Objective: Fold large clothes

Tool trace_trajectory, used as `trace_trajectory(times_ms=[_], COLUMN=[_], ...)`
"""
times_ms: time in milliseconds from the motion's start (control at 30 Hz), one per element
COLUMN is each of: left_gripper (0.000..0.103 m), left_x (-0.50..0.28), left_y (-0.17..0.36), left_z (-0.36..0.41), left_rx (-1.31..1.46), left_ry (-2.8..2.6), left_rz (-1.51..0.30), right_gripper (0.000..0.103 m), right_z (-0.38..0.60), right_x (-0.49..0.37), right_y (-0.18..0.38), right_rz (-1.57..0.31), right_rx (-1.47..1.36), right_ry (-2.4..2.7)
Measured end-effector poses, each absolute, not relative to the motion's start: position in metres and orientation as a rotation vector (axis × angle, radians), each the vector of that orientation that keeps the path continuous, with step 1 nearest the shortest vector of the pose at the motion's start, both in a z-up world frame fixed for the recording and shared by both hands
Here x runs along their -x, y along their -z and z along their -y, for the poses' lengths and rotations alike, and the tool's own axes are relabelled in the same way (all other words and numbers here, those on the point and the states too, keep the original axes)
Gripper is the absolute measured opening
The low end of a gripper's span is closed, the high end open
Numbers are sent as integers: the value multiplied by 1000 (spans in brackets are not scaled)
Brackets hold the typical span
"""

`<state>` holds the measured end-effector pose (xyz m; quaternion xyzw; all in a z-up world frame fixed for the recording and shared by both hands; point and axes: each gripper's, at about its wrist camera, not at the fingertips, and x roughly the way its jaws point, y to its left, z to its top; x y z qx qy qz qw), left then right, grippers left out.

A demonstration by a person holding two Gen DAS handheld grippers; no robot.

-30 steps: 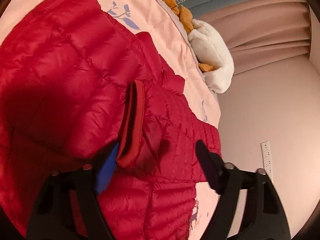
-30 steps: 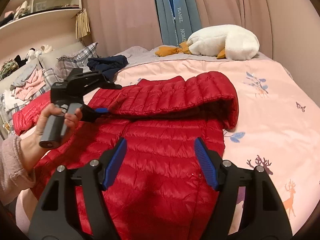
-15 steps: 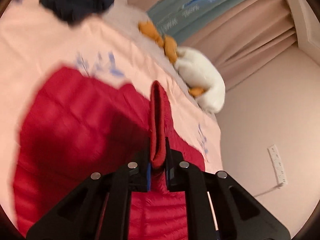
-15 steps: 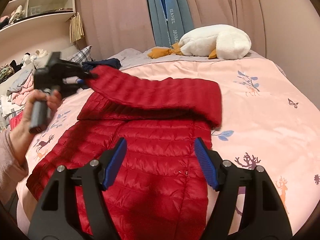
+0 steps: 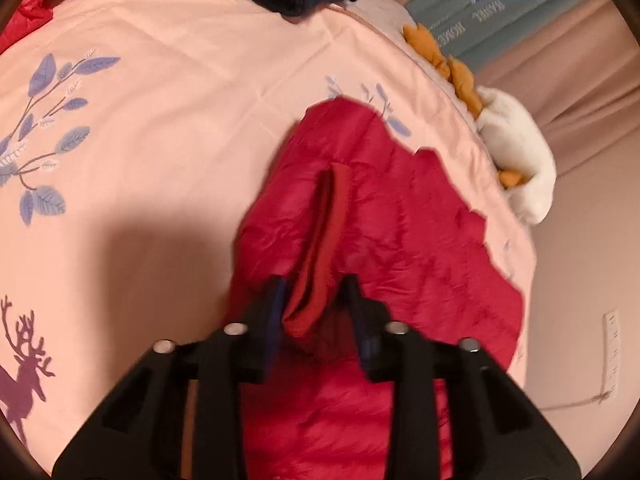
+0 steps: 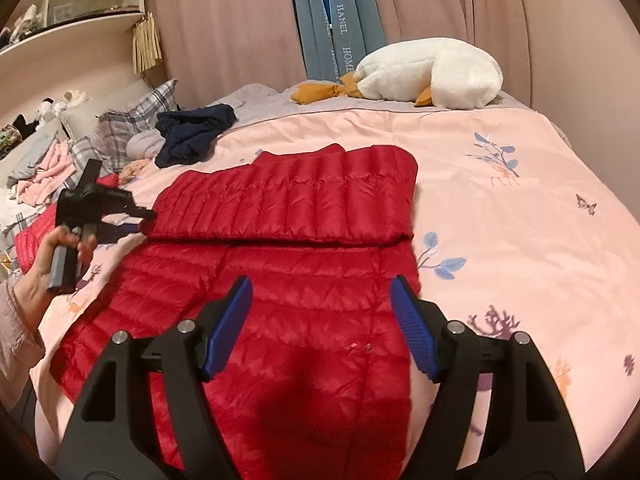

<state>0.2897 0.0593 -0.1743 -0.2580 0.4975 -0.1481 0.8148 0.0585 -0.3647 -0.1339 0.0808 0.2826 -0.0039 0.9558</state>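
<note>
My left gripper (image 5: 316, 312) pinches the dark-red cuff (image 5: 320, 256) of a red down jacket (image 6: 304, 280), the sleeve (image 6: 288, 204) laid flat across the chest just ahead of my right gripper (image 6: 320, 328), whose blue pads (image 6: 228, 328) stand spread and empty above the jacket's lower half. The jacket lies front-down on the pink printed bed (image 6: 520, 220), directly below and ahead of both tools. The jaws on the cuff look slightly parted, so I judge the sleeve is being set down; to do it well, I would lay the cuff level with the jacket's side edge, let go only once the fabric rests flat, then smooth the puffy quilting so the fold does not spring back. Beyond the right gripper, past a white plush goose (image 6: 432, 72), a blue curtain (image 6: 340, 20) reads "HANEL HOME". A navy garment (image 6: 192, 132) lies ahead to the left
</note>
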Motion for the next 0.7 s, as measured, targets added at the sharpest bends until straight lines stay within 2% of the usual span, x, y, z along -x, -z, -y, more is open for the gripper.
trace_trajectory(times_ms=[33,100,200,367,433,500,700], left_gripper=[37,49,49,49,47,35,34], left_x=[-289,-282,-275,-275,-273,-276,-293], left_y=[171,160,137,114,113,117,157], left_z=[-59,-65,-66,-23,1,22,52], left_rx=[530,483,387,195,108,51,-64], left_ry=[312,288,277,351,379,399,366], left_rz=[-1047,-1009,-936,-876,-865,-870,-943], right_gripper=[73,73,73,73,69,66,59], right_z=[366,370,376,381,381,378,390], right_x=[-62,-71,-93,-150,-178,-204,-274], right_y=[132,128,123,118,118,120,158], right_rz=[-579,-588,-601,-617,-628,-637,-753], right_rx=[-156,-141,-126,-162,-155,-132,-94], right_ry=[14,18,28,12,19,43,160])
